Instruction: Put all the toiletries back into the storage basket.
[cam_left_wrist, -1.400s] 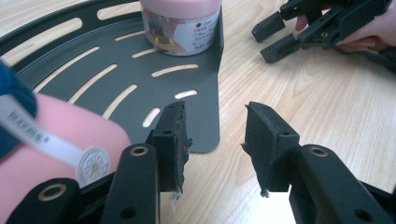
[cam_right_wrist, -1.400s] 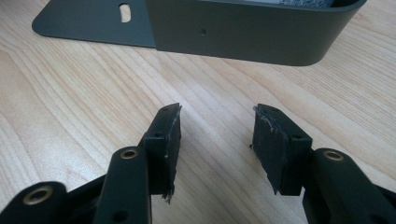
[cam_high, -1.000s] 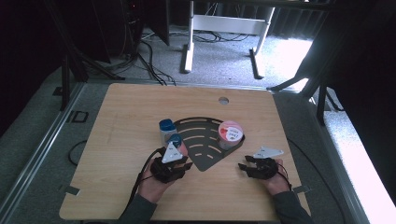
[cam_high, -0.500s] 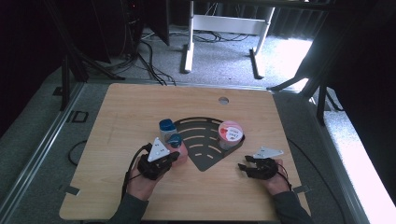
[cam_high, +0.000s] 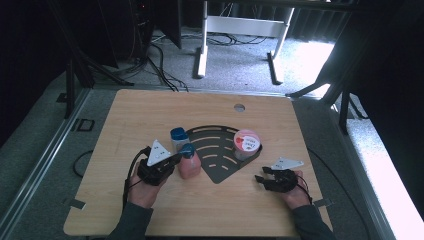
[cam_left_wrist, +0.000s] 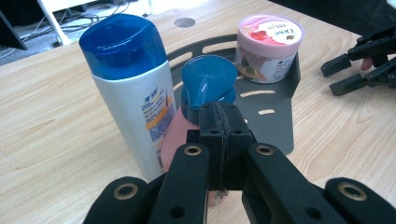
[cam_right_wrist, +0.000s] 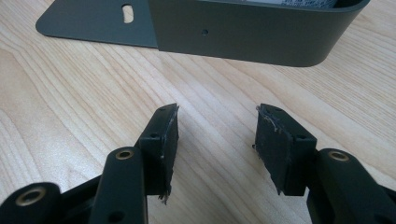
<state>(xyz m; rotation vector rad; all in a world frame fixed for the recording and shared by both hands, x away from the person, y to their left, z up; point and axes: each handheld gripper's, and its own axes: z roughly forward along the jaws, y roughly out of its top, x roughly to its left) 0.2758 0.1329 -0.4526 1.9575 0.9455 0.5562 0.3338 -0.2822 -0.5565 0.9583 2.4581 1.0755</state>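
A white bottle with a blue cap (cam_high: 178, 138) (cam_left_wrist: 130, 93) stands upright on the table, left of a dark fan-shaped tray (cam_high: 220, 150). Beside it stands a pink bottle with a blue cap (cam_high: 189, 161) (cam_left_wrist: 205, 79), at the tray's left edge. My left gripper (cam_high: 175, 159) (cam_left_wrist: 219, 116) is shut, pads pressed together with nothing between them, tips just short of the pink bottle's neck. A pink-lidded tub (cam_high: 246, 144) (cam_left_wrist: 268, 46) sits in the tray's right corner. My right gripper (cam_high: 261, 179) (cam_right_wrist: 217, 126) rests open on the wood, facing the tray's wall (cam_right_wrist: 252, 32).
The wooden table (cam_high: 150, 115) has a round hole (cam_high: 239, 107) near its far edge. Table legs and cables lie on the floor beyond. In the left gripper view the right gripper (cam_left_wrist: 345, 74) is at the far right.
My left gripper has drawn back to the left, away from the pink bottle, which now shows in full. Its jaws have closed together. The right gripper has stayed put.
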